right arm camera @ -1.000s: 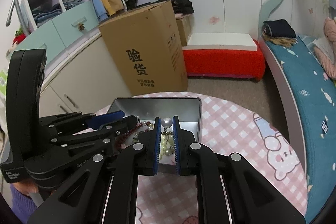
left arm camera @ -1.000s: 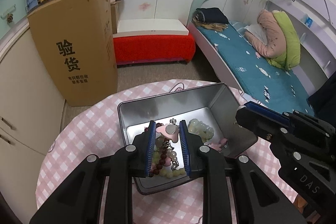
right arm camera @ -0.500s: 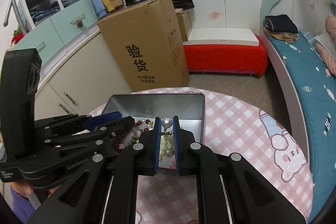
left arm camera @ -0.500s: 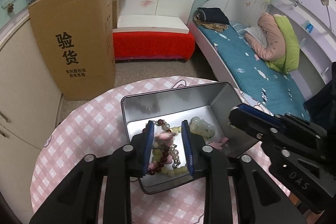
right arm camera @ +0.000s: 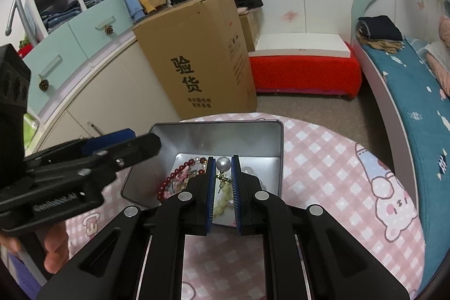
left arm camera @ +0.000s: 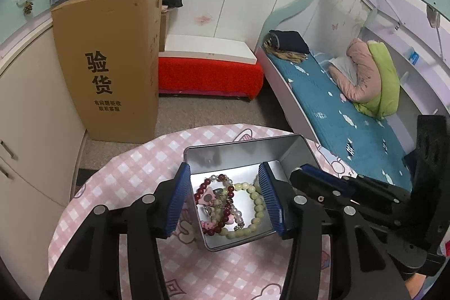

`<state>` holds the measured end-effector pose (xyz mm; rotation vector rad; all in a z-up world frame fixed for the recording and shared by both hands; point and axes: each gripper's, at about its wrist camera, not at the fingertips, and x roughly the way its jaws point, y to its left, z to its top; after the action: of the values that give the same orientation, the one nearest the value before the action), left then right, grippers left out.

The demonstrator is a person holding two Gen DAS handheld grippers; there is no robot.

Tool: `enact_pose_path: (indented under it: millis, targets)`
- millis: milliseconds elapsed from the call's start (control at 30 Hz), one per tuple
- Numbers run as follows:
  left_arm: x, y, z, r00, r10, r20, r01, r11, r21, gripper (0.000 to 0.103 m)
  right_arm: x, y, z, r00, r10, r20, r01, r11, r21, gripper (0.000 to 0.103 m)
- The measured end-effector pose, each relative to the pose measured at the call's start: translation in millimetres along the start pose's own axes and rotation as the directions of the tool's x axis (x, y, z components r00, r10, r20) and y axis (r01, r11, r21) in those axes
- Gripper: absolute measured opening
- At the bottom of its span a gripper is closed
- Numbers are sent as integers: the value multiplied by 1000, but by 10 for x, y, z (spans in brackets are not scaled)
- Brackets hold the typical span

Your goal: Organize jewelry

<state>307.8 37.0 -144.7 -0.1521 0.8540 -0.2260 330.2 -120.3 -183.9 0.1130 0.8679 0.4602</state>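
A silver tin box sits on the round pink checked table. In it lie a dark red bead bracelet, a pale green bead bracelet and pink charms. My left gripper is open and empty above the box, jaws wide over the jewelry. My right gripper is shut on a pearl earring with a small gold dangle, held over the box. The left gripper shows at the left of the right wrist view.
A tall cardboard box stands on the floor behind the table, beside a red bench. A bed with teal bedding runs along the right. Cabinets curve along the left.
My left gripper has opened and let the pink-charm jewelry drop into the box, then risen. My right gripper stays shut on the pearl earring.
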Motion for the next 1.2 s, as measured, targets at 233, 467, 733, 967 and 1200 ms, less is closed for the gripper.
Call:
enact_pose_path:
  millis: [233,467,733,967,1200]
  targets:
    - [-44,23,-48,999,35,18,-35,999,-7,58,17,-25,-55,1000,-4,-8,4,1000,21,12]
    - [-104,59,-106,997,65,31,-64,998,-17,64,-187,-5,-81,999,-20,28,20,1000,22,14]
    - [-501,31,-208,984,132,123,-128,991,-41,79,-721,150,-205,989,-85,120,86,996,-4,54]
    - [-1024,-109,-433,965,143,221,-141,990,-26,88,-1374,439,-364,967,-123,225,135,990,-40,65]
    - [-1547,-355,-684,944,134,301,-148,989,23,95,-1938,706,-607,941,-143,306,172,983,-70,71]
